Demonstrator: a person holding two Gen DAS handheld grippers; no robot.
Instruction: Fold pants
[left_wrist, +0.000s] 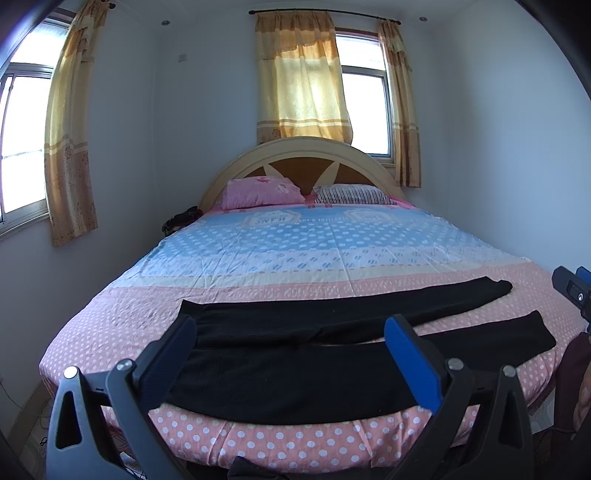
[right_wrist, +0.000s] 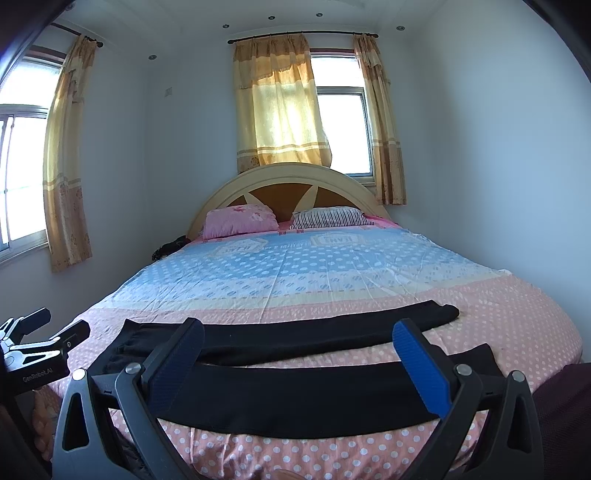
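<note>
Black pants lie spread flat across the foot of the bed, in the lower half of both frames, on the pink polka-dot band of the sheet. Long axis runs left to right across the bed, crosswise to its length. Waist end sits at the left of frame, gathered and wider; the two legs point toward the right. Far leg ends near the right of the left wrist view with its cuff slightly rolled; near leg lies closer to the bed's edge, and a thin wedge of pink sheet shows between the two toward the right. Left gripper hangs over the waist half, jaws spread wide, nothing between them; blue pad visible on the finger at the right of frame. Right gripper hangs over the mid-to-leg part, jaws likewise wide apart and empty. Each gripper shows at the edge of the other's view, the left one at lower left of the right wrist view, with "GenRoboLAI" (last letters uncertain) readable on its body. Printed emblems on the blue part of the sheet read upside down, apparently "JEANS". Pink pillow and striped pillow sit against the arched headboard.
</note>
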